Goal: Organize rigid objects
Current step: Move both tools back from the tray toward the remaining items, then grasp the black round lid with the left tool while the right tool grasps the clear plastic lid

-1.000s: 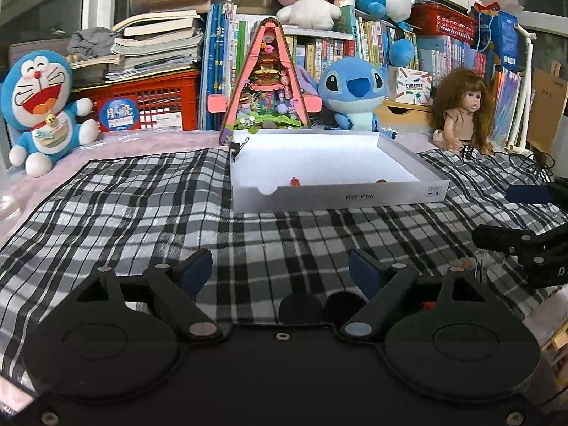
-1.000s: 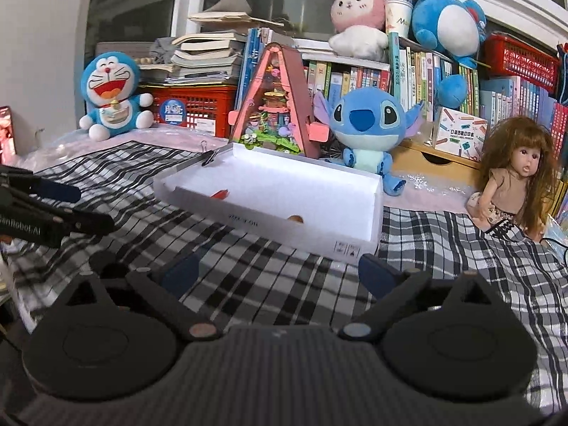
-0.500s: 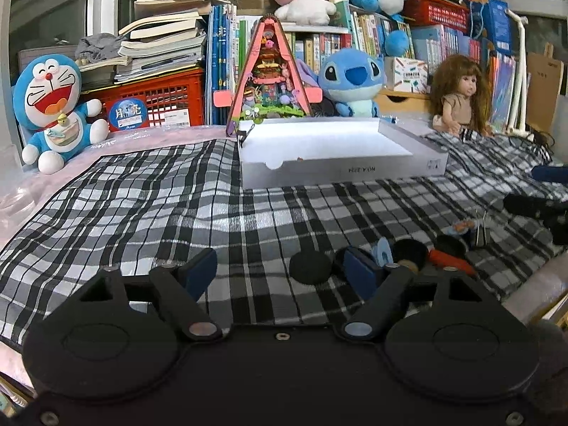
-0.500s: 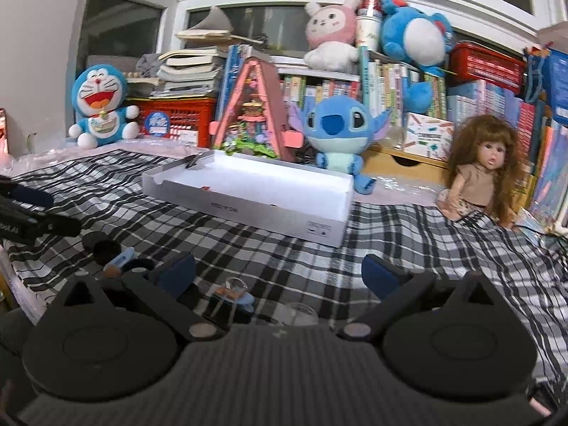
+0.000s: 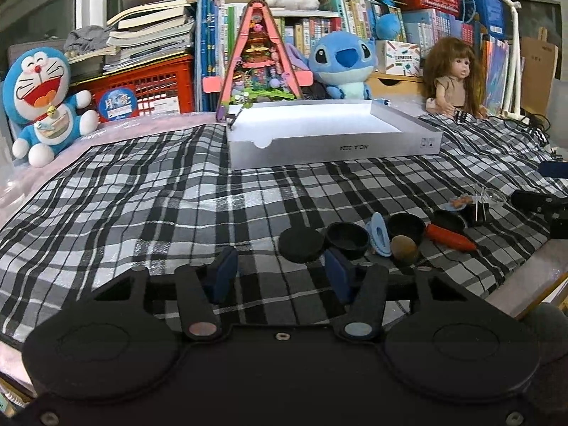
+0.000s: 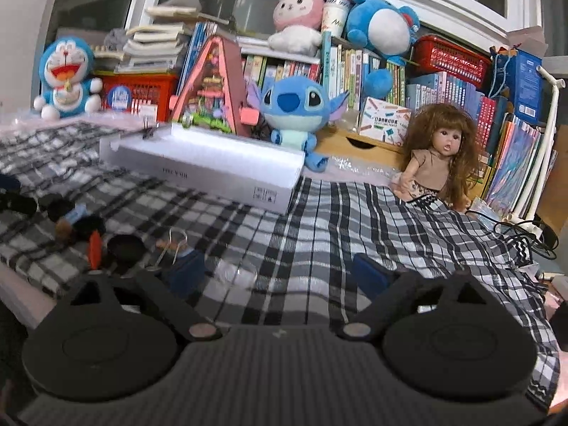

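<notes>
A row of small objects lies on the plaid cloth near its front edge: a black disc [image 5: 301, 245], a black cup [image 5: 347, 237], a light blue clip [image 5: 379, 233], a brown ball [image 5: 404, 248], an orange carrot-shaped piece [image 5: 450, 237], a black binder clip [image 5: 477, 208] and a clear cup [image 5: 495, 197]. My left gripper [image 5: 280, 277] is open, low over the cloth just in front of the disc. My right gripper [image 6: 280, 275] is open, with the clear cup [image 6: 237, 272] between its fingers and the binder clip [image 6: 174, 248] at its left. A white shallow box [image 5: 330, 131] stands behind.
Plush toys, a doll [image 5: 452, 81], a red crate [image 5: 149, 85] and a pink triangular dollhouse [image 5: 259, 60] line the back in front of bookshelves. The table's front edge [image 5: 525, 280] runs close to the objects on the right. Cables [image 6: 525, 234] lie at the far right.
Both grippers have come down lower and pulled back toward the front edge; the small objects, hidden a second ago, now show. The right view has swung right; the clear cup sits between its fingers.
</notes>
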`<control>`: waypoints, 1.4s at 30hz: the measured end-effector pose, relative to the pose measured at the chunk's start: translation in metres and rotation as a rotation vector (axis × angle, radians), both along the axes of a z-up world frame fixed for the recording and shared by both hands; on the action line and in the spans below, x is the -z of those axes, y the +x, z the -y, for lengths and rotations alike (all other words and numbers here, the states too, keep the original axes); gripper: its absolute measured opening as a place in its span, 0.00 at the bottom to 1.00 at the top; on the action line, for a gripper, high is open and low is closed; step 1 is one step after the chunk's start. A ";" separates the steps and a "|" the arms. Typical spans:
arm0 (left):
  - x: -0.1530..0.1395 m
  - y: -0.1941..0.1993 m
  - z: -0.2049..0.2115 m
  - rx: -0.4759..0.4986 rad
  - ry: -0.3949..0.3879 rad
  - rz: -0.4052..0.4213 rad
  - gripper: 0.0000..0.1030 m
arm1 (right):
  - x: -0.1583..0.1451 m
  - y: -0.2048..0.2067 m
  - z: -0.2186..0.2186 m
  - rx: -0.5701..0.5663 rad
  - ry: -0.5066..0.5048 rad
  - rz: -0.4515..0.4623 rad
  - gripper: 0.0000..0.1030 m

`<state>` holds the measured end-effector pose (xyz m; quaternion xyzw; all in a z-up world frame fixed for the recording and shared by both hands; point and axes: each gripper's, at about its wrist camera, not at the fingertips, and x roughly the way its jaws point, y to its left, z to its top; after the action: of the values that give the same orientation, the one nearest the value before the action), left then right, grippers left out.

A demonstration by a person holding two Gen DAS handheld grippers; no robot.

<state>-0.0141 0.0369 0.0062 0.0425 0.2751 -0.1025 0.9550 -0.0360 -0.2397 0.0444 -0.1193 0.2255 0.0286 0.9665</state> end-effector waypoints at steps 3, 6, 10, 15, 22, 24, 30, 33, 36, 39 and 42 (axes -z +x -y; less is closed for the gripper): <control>0.002 0.002 0.005 0.004 0.004 0.010 0.47 | 0.004 0.000 -0.003 -0.010 -0.018 -0.017 0.83; 0.004 0.006 0.011 0.007 0.013 0.018 0.46 | 0.007 0.003 -0.005 -0.019 -0.021 -0.033 0.80; 0.005 0.009 0.018 0.017 0.019 0.031 0.45 | 0.009 0.011 -0.006 -0.018 0.001 -0.053 0.74; 0.007 0.014 0.021 0.020 0.006 0.025 0.40 | 0.012 0.019 -0.006 0.005 0.042 -0.062 0.66; 0.007 0.014 0.017 -0.001 -0.031 0.022 0.28 | 0.015 0.024 -0.011 -0.016 0.052 -0.078 0.55; 0.006 0.013 0.016 -0.001 -0.037 0.026 0.28 | 0.016 0.026 -0.012 -0.016 0.065 -0.093 0.39; -0.005 0.014 0.016 0.009 -0.043 0.044 0.28 | 0.013 0.025 -0.014 -0.025 0.090 -0.096 0.36; -0.013 0.019 0.016 0.011 -0.052 0.048 0.28 | 0.008 0.025 -0.015 -0.030 0.090 -0.088 0.36; -0.022 0.026 0.015 0.004 -0.054 0.055 0.28 | 0.001 0.031 -0.013 -0.024 0.108 -0.086 0.36; -0.031 0.038 0.014 -0.002 -0.064 0.050 0.28 | -0.005 0.039 -0.010 -0.013 0.139 -0.092 0.36; -0.040 0.054 0.013 -0.007 -0.071 0.042 0.28 | -0.012 0.049 -0.009 -0.010 0.153 -0.094 0.35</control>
<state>0.0402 0.0235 0.0463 0.0096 0.2514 -0.1078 0.9618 0.0126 -0.2310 0.0565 -0.0448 0.2671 0.0562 0.9610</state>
